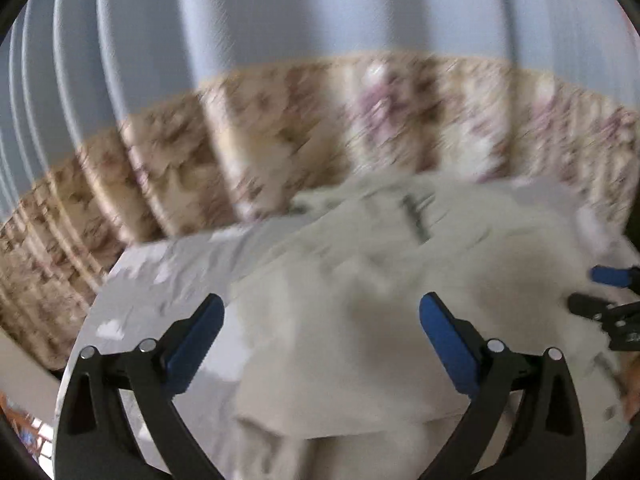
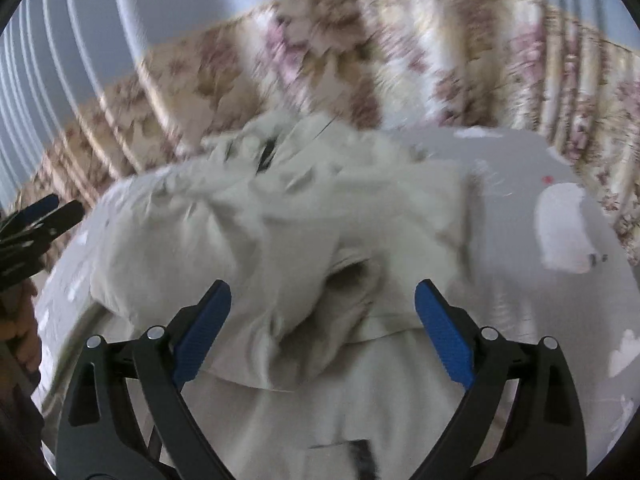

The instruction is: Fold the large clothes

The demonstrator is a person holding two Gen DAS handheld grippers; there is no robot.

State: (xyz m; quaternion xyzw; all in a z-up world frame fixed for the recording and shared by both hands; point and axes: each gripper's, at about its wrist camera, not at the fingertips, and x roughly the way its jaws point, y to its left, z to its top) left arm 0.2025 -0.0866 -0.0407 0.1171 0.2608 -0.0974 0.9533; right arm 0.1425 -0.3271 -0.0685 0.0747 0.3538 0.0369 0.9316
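Observation:
A large cream-white garment (image 1: pixel 360 280) lies crumpled on a round table covered with a light grey cloth (image 1: pixel 160 272). It also shows in the right wrist view (image 2: pixel 280 232), bunched in folds with a sleeve opening near the middle. My left gripper (image 1: pixel 322 312) is open above the garment's near part, holding nothing. My right gripper (image 2: pixel 323 300) is open above the garment, holding nothing. The right gripper also shows at the right edge of the left wrist view (image 1: pixel 600 288). The left gripper shows at the left edge of the right wrist view (image 2: pixel 44 216). Both views are motion-blurred.
The grey tablecloth (image 2: pixel 520 200) carries white animal prints (image 2: pixel 564 228). Behind the table hang a floral beige-and-pink curtain (image 1: pixel 280 132) and a pale blue-grey pleated curtain (image 1: pixel 240 12). The table's edge curves at lower left (image 1: pixel 76 352).

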